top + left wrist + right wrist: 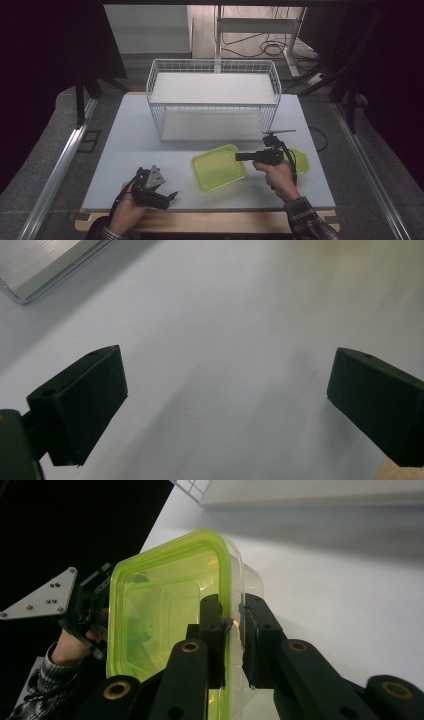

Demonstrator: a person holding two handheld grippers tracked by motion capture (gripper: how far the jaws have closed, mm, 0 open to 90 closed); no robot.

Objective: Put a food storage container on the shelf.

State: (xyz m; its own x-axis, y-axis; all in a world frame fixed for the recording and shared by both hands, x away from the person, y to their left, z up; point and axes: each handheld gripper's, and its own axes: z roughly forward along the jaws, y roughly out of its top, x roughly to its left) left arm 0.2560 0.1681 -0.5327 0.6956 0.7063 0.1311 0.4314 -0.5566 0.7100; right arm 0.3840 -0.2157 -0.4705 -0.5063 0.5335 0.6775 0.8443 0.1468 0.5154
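1. Black jaws of the right hand-held gripper (232, 630) are clamped on the rim of a lime-green plastic container (165, 610): one jaw inside the wall, one outside, pads pressing on the edge.
2. Container is see-through, squarish with rounded corners, and tilted; in the right gripper view its open side faces the camera.
3. High view: right hand-held gripper (240, 156) points to the left of that view, and the lime-green plastic container (218, 167) hangs from its tips over the middle of the table (125, 150), toward the near edge. Cannot tell whether its lower edge touches the top.
4. Second lime-green piece (299, 161) lies on the table just behind the right hand, partly hidden by it.
5. Left hand-held gripper (170, 196) rests at the near left of the table, well apart from the container. In the left gripper view its jaws stand wide with nothing between them, bare table underneath.
6. Grey three-cornered plate (156, 176) sits on top of the left hand-held gripper.
7. White wire basket (212, 67) stands at the far side of the table, beyond the container, with a flat white shelf inside and a second level below.
8. Checked sleeve (310, 220) covers the right forearm.
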